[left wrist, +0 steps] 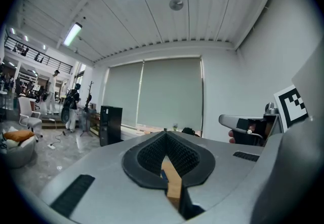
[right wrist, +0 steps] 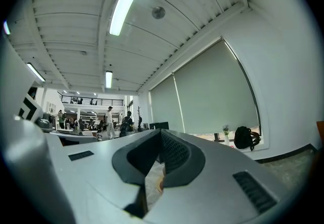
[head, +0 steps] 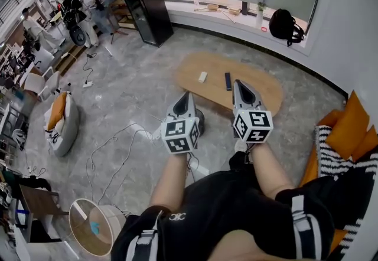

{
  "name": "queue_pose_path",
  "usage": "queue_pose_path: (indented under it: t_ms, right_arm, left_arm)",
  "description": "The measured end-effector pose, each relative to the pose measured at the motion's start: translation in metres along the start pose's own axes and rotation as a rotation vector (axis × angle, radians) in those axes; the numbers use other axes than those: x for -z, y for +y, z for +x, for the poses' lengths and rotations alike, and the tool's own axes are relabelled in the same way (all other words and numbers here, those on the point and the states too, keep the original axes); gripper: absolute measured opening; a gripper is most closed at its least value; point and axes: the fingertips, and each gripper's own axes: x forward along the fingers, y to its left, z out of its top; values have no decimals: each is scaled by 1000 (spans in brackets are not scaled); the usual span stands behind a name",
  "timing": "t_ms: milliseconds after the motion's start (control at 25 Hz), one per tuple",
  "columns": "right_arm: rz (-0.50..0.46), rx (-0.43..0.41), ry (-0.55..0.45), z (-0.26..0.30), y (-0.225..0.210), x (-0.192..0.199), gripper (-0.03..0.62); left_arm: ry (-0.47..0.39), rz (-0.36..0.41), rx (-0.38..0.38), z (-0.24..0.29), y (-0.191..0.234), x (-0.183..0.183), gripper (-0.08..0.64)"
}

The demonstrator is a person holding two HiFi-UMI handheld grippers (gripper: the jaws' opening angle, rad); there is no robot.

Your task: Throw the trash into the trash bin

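Both grippers are held level in front of the person, pointing at an oval wooden table. On it lie a small white piece and a dark flat piece. My left gripper is shut and empty, its tips short of the table's near edge. My right gripper is shut and empty too, its tips over the table beside the dark piece. In the left gripper view the jaws meet at the tip, with table wood showing through the gap behind. A round pale bin stands on the floor at lower left.
A black cabinet stands by the window wall and a black backpack lies on the sill. A beanbag with an orange cushion and cables lie on the floor to the left. Orange cushions lie at the right.
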Motion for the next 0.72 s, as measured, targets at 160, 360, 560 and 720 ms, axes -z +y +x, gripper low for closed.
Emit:
queue_pose_path:
  t_ms: [160, 360, 560, 720]
  right_arm:
    - [1, 11, 1, 17, -11, 4, 12]
    - [21, 3, 1, 55, -31, 10, 12]
    - [12, 6, -1, 108, -62, 18, 11]
    - [9, -1, 5, 160, -96, 20, 12]
  left_arm:
    - [-3, -9, 1, 17, 7, 0, 5]
    - [-1, -1, -1, 57, 14, 0, 5]
    - [0, -4, -1, 118, 24, -1, 5]
    - [2, -1, -5, 178, 28, -7, 5]
